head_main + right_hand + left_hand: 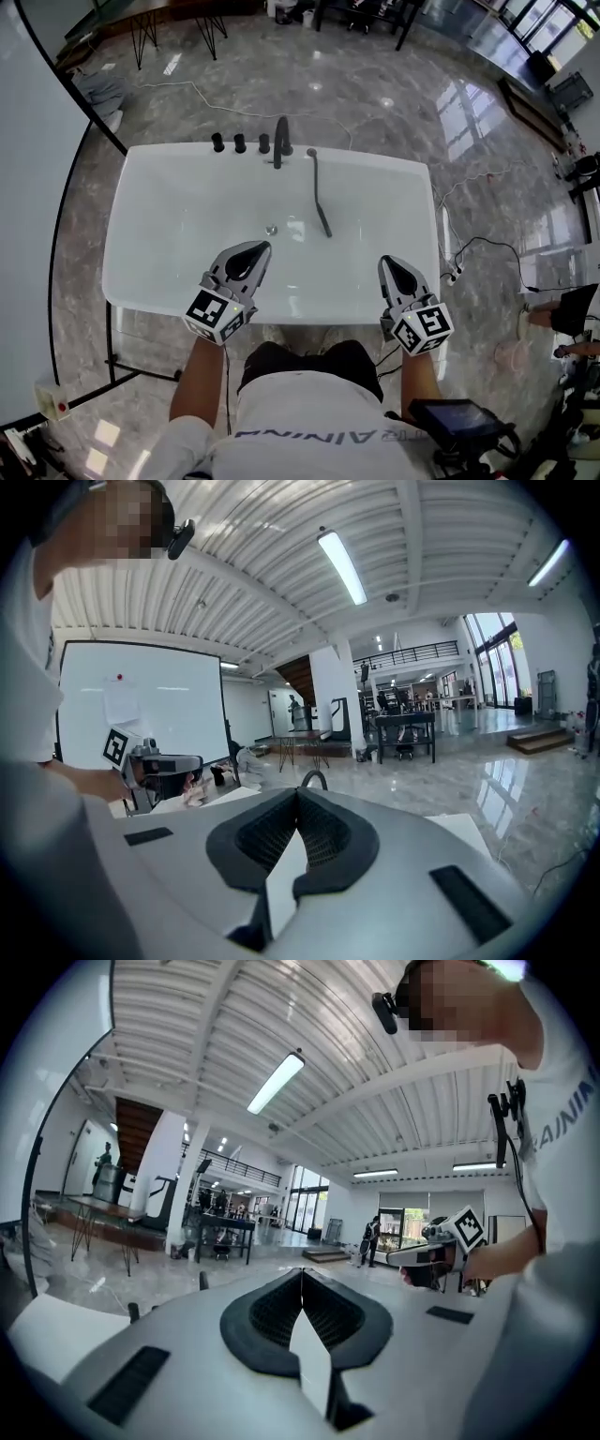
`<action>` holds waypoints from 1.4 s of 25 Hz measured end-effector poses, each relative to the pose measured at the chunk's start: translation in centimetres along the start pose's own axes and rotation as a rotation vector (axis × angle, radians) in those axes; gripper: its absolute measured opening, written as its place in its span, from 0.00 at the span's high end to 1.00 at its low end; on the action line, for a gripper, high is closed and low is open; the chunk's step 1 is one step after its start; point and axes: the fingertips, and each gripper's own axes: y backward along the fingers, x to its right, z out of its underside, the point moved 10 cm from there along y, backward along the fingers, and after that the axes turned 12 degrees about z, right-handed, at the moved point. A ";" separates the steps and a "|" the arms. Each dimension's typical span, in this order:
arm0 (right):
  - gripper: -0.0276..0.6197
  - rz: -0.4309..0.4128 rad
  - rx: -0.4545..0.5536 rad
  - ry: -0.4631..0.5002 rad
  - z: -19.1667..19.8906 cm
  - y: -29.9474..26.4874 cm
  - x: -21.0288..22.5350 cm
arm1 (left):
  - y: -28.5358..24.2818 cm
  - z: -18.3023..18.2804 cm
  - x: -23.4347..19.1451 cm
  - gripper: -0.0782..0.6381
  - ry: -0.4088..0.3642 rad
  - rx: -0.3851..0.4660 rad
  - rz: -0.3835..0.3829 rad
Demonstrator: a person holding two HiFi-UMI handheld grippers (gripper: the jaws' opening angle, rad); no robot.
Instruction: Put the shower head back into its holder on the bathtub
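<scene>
A white bathtub (141,225) lies below me. The dark shower head (321,202) rests inside it, its wand running from the far rim down toward the middle. On that far rim stand a dark faucet (281,141) and three knobs (240,142). My left gripper (259,247) hovers over the tub's near left part, shut and empty. My right gripper (386,262) hangs over the near right part, also shut with nothing in it. Both are well short of the shower head. The left gripper view shows its jaws (302,1271) meeting; in the right gripper view the right gripper (298,794) has the faucet (314,778) just beyond it.
The drain (271,229) sits in the tub floor left of the shower head. Cables (478,246) trail over the marble floor to the right. A whiteboard (28,187) stands at the left. Another person's feet (539,319) are at the right edge, tables at the back.
</scene>
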 end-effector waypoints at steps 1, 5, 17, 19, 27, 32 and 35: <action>0.95 0.002 -0.006 -0.014 0.4 -0.6 0.5 | -0.6 0.3 -0.5 0.87 -0.005 -0.014 0.004; 0.95 0.010 -0.032 -0.051 2.4 -2.5 3.4 | -3.7 1.3 -1.5 0.87 -0.029 -0.063 0.000; 0.95 0.040 -0.056 -0.087 12.5 -13.8 15.5 | -20.0 11.4 -6.1 0.87 -0.050 -0.151 -0.026; 0.95 0.039 -0.060 -0.069 14.4 -16.0 17.1 | -22.7 13.8 -7.5 0.87 -0.064 -0.166 -0.010; 0.95 0.047 -0.109 -0.008 25.1 -24.1 22.2 | -31.8 27.3 -13.8 0.87 -0.148 -0.301 0.048; 0.95 0.063 -0.150 -0.015 32.0 -28.0 25.2 | -37.2 36.2 -17.0 0.87 -0.150 -0.412 0.085; 0.95 0.055 -0.171 -0.005 35.8 -29.7 26.1 | -39.1 41.0 -19.0 0.87 -0.179 -0.450 0.102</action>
